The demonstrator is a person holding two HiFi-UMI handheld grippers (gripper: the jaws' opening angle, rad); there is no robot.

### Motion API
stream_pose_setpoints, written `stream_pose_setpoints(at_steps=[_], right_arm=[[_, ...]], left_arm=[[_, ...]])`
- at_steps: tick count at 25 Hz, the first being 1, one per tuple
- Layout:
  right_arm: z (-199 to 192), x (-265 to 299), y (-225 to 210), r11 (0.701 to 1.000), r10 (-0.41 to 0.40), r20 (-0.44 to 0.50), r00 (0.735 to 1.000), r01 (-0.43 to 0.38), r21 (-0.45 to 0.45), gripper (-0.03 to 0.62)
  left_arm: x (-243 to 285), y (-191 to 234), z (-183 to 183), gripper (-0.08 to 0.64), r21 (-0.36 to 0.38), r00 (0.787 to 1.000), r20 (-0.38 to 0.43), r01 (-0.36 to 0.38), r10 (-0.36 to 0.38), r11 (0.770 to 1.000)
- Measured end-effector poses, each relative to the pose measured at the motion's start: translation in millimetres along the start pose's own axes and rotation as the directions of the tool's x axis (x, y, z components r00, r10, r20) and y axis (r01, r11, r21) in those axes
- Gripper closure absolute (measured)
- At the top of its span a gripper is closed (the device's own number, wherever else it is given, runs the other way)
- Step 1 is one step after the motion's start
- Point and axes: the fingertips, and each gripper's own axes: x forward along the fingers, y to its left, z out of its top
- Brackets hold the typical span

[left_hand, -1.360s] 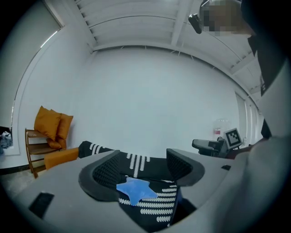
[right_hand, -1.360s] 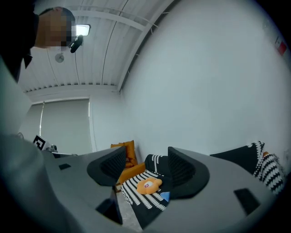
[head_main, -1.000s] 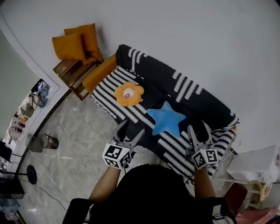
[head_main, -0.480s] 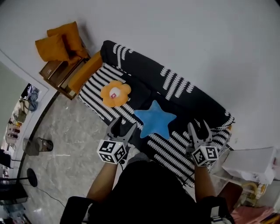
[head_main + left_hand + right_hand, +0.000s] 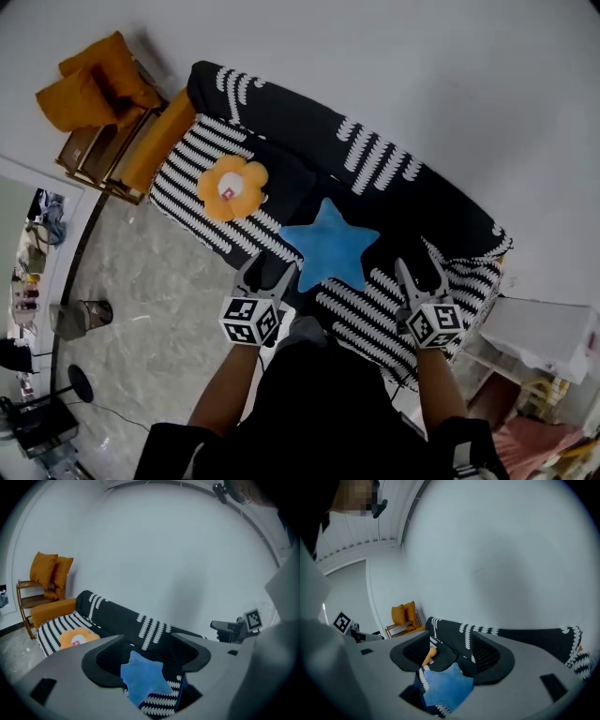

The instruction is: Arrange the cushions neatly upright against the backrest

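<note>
- Blue star-shaped plush cushion (image 5: 328,246) lies flat on the black-and-white striped sofa seat (image 5: 187,202), near the orange flower-shaped cushion (image 5: 230,187).
- Left gripper (image 5: 271,267) and right gripper (image 5: 419,265) hover beside the star, jaws wide apart, empty.
- Approach step, probably; next, grasp the star and stand it against the backrest (image 5: 375,155).

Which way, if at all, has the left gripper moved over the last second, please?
Yes. The left gripper has come closer to the blue star cushion lying on the striped sofa, towards its lower left point.

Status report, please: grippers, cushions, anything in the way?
Left gripper, right gripper open, empty, at sofa front. Blue star cushion and orange flower cushion flat on its seat. No obstacle seen.
</note>
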Motion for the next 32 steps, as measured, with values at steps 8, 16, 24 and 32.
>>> stream_pose_setpoints(at_steps=[8,16,24,32], right_arm=[[-65,80,-30,0.996,-0.066,-0.152,0.986,0.073,0.043,0.308],[-139,138,-68,0.975,-0.127,-0.278,0.952,0.171,0.141,0.308],[-219,171,-117,0.922,-0.195,-0.382,0.904,0.302,0.243,0.307],[-291,176,-134,0.862,-0.191,-0.47,0.861,0.377,0.34,0.264]], left_arm=[[72,54,-46,0.238,-0.103,0.991,-0.128,-0.044,0.031,0.994],[134,99,-102,0.239,-0.217,0.972,-0.231,-0.103,0.051,0.971],[180,144,-170,0.239,-0.342,0.947,-0.293,-0.23,0.13,0.911],[200,162,-225,0.225,-0.411,0.922,-0.353,-0.305,0.159,0.859]])
